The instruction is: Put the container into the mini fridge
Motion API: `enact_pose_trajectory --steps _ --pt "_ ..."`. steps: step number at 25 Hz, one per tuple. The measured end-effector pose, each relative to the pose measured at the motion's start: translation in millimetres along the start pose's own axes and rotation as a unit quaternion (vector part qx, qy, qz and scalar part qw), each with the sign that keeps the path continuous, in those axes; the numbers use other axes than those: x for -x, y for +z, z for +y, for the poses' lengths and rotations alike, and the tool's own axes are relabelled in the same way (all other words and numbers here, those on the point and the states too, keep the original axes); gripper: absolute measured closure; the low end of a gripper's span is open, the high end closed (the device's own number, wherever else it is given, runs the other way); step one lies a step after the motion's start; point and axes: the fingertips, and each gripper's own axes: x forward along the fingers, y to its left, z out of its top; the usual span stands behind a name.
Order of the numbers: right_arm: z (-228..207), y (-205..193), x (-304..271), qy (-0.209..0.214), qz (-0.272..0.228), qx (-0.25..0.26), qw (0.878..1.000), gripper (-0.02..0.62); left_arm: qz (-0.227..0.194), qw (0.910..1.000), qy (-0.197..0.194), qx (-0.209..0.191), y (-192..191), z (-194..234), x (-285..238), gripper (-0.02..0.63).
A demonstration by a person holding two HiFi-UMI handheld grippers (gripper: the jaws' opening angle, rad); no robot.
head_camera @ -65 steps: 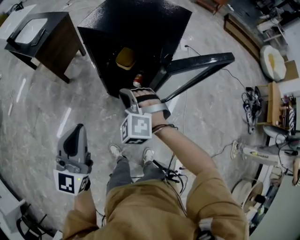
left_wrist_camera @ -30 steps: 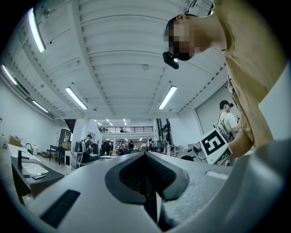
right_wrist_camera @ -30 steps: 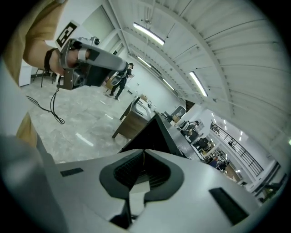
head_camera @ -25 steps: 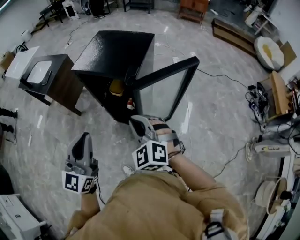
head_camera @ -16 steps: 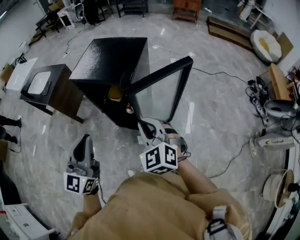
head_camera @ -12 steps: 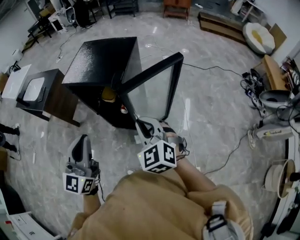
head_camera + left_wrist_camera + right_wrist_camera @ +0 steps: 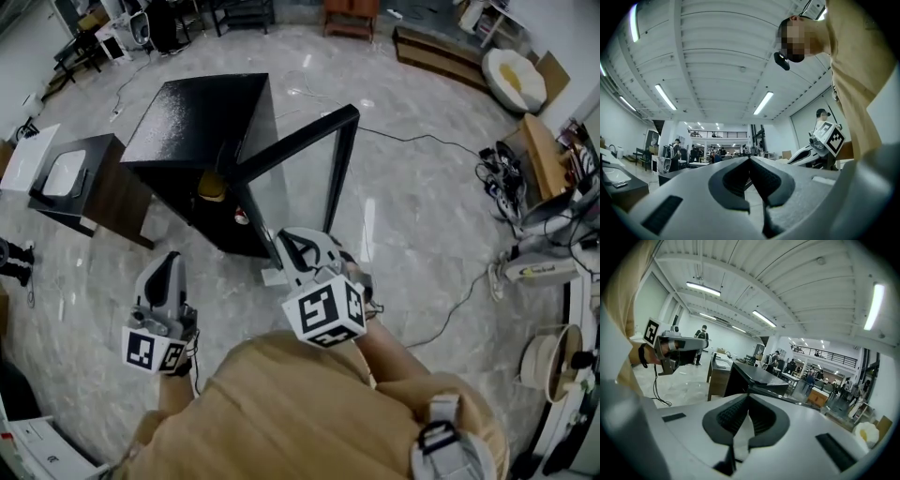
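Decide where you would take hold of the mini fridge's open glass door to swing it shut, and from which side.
Probably the black frame on the free upright edge of the door, farthest from the fridge. That bar is thin and straight, so the right tongs can straddle it, coming from the open floor beyond it. The flat glass gives nothing to pinch.

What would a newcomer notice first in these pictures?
The black mini fridge stands ahead with its glass door wide open. A yellow container and a small red can sit inside it. Nearer the person, the left gripper and the right gripper are both shut and empty.
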Motion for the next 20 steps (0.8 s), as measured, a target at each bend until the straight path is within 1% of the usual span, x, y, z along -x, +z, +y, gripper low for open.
enact_pose_trajectory --steps 3,7,12,14,20 --pt "6 12 8 0.01 -0.021 -0.007 1.0 0.591 -0.005 1.0 0.006 -0.003 4 -2 5 0.603" --pt "8 27 21 0.008 -0.051 -0.022 0.998 0.591 -0.011 0.9998 0.016 -0.008 10 -4 20 0.603" --pt "8 25 27 0.013 -0.055 -0.026 0.998 0.591 -0.024 0.9988 0.041 -0.009 18 -4 39 0.603" --pt "8 25 32 0.014 -0.06 -0.038 0.997 0.591 -0.023 0.9983 0.053 -0.009 19 -3 50 0.603" --pt "-6 21 52 -0.003 -0.079 -0.098 0.992 0.591 -0.021 0.9961 0.085 -0.006 19 -5 74 0.603"
